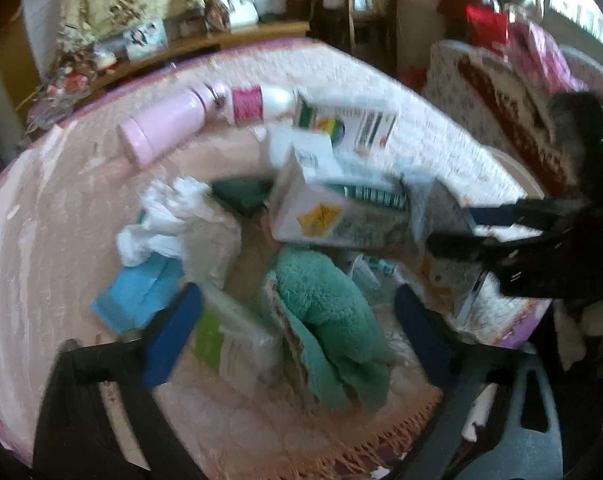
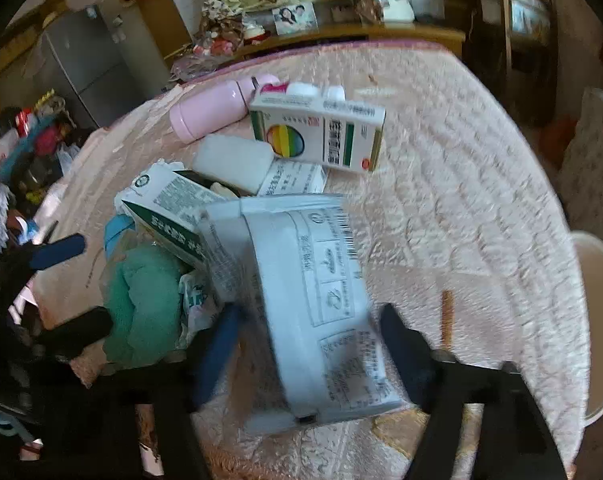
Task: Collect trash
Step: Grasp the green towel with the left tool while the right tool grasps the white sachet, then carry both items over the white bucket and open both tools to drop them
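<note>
Pink quilted surface (image 2: 461, 200), cluttered with packaging.
White printed carton (image 2: 321, 312) at lower centre of right wrist view, long axis running toward the camera, flanked by right gripper (image 2: 309, 356) fingers, contact unclear; left gripper (image 1: 297, 332) fingers wide around green towel (image 1: 329, 320).

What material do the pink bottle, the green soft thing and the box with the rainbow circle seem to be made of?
Pink bottle: probably coated metal or plastic, smooth with a soft sheen.
Green soft thing: plush fabric, fuzzy pile, folded.
Rainbow box: printed cardboard, flat faces, sharp edges.
</note>
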A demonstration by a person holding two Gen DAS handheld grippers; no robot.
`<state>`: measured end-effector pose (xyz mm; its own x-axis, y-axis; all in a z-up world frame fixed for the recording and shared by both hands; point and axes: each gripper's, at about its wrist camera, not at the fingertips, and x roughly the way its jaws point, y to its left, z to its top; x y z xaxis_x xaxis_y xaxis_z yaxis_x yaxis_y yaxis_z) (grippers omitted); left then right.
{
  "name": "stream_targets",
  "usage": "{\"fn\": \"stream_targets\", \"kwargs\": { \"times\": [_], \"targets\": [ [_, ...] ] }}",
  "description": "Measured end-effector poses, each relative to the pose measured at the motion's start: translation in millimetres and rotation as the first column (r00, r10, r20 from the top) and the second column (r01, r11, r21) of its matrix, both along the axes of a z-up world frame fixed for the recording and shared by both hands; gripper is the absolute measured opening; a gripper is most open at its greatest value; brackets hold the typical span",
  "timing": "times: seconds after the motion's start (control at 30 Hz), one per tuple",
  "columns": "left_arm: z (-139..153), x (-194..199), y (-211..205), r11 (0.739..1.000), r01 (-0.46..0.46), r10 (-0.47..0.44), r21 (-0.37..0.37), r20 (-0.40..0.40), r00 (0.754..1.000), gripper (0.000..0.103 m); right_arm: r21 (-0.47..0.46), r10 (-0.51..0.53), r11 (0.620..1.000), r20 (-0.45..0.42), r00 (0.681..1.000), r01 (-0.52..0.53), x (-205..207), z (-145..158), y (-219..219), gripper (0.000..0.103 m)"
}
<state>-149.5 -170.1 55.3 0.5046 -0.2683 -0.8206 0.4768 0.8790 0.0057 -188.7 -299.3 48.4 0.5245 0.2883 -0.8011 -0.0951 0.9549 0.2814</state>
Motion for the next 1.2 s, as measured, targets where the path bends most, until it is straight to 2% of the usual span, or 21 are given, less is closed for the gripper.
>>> {"fn": "stream_targets", "kwargs": {
  "times": [0.07,0.1,0.3,0.47,0.77,0.83,0.97,1.2],
  "targets": [
    [-9,5,-4,1.0,0.013,-0.012,0.014,-0.05,0.999,0.067,0.007,-0.002,1.0,0.007,1.0,0.002,-1,1,-1,0.055],
    [-14,9,-5,1.0,0.025,-0.025,0.002,-0.08,0.996,0.063,0.006,0.0,1.0,0.011,1.0,0.0,-3,3,-2,0.052],
    [-3,6,0,0.999,0.032,-0.034,-0.028,-0.082,0.996,0.051,0.01,-0.005,1.0,0.05,0.999,0.005,-17,16,-9,0.047],
    [21,-3,13,0.995,0.046,-0.054,-0.091,-0.092,0.994,0.05,0.0,-0.017,1.0,0.106,0.994,0.017,-30,35,-17,0.047],
    [70,-17,14,0.982,0.071,-0.08,-0.177,-0.041,0.996,0.05,-0.022,-0.094,0.995,0.153,0.984,0.099,-46,59,-47,0.047],
    [78,-19,4,0.978,0.074,-0.079,-0.194,-0.018,0.997,0.05,-0.025,-0.121,0.992,0.153,0.981,0.126,-47,62,-57,0.047],
    [91,-18,-26,0.966,0.128,-0.133,-0.223,-0.006,0.991,0.05,-0.034,-0.173,0.983,0.152,0.973,0.18,-54,67,-83,0.047],
    [93,-11,-106,0.946,0.22,-0.226,-0.238,0.002,0.974,0.05,-0.081,-0.287,0.951,0.128,0.949,0.299,-70,67,-143,0.047]
  ]
}}
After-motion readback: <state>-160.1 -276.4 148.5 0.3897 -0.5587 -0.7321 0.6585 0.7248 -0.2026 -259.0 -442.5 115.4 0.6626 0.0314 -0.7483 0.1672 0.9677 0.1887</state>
